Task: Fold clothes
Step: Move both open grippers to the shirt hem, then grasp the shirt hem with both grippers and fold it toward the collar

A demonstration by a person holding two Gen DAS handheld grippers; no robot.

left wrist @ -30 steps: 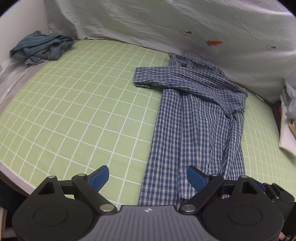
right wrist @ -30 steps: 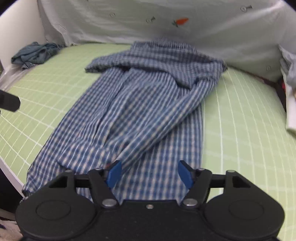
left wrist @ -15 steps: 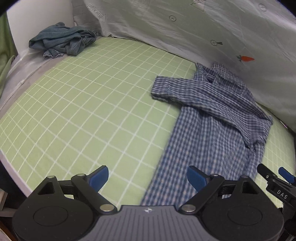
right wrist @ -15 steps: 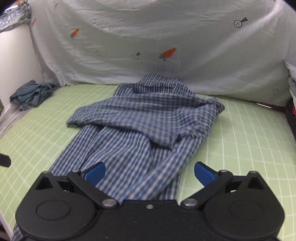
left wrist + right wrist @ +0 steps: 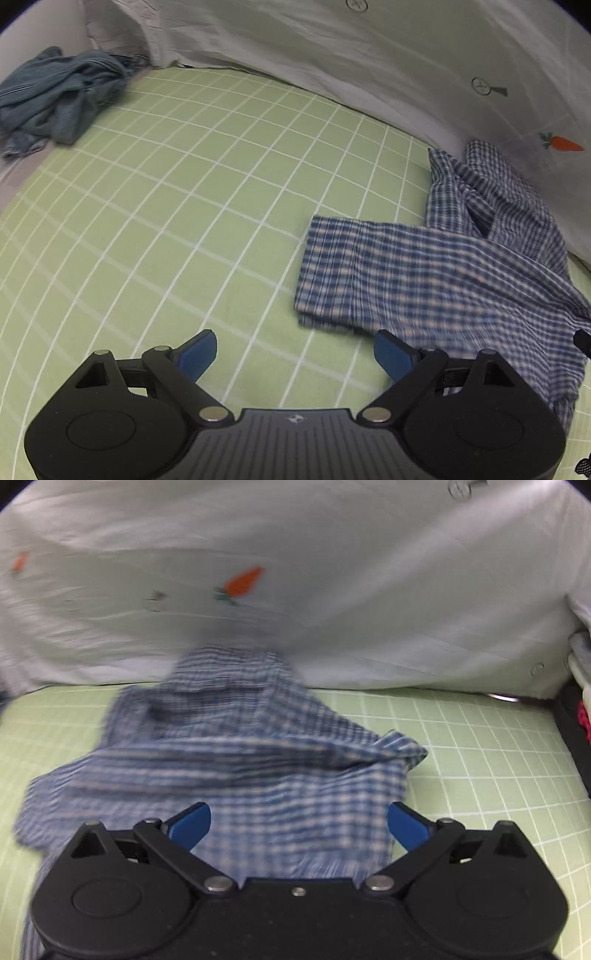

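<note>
left tool spread wide, nothing btwn pads, over green grid sheet; plaid shirt just ahead to its right. right tool also wide apart above shirt, no grip. jeans pile far ahead-left of left tool.

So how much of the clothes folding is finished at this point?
Partly. The plaid shirt lies on the green checked sheet with one sleeve already laid across its body. Nothing is in hand: the left gripper and right gripper are both open and empty above it. The shirt's remaining folds and the crumpled blue garment in the corner are left.
</note>
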